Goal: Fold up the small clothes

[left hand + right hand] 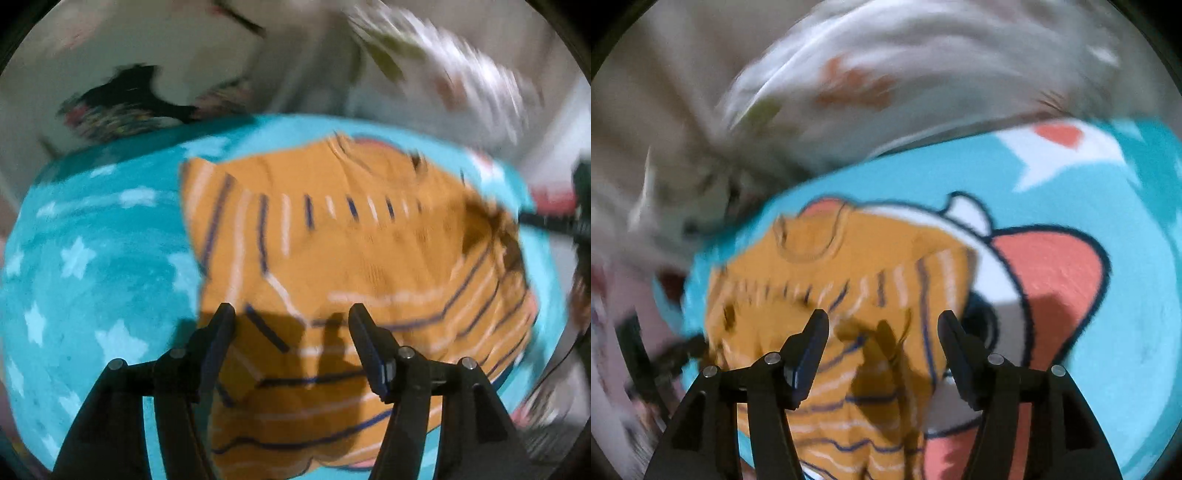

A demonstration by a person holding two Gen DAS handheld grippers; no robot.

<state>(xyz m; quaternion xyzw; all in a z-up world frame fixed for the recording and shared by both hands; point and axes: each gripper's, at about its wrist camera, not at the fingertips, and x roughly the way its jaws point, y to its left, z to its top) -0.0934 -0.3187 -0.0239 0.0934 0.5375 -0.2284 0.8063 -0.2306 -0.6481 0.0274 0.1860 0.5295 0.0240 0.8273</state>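
Observation:
An orange knit sweater with white and navy stripes lies spread on a turquoise blanket with pale stars. My left gripper is open and empty, hovering just above the sweater's near edge. In the right wrist view the same sweater lies rumpled with its round collar toward the far side. My right gripper is open and empty above the sweater's striped sleeve. The right gripper also shows at the right edge of the left wrist view. Both views are motion-blurred.
The blanket carries a large cartoon print in white and coral. A heap of pale printed cloth lies beyond the blanket. A dark patterned garment lies on the light surface at the far left.

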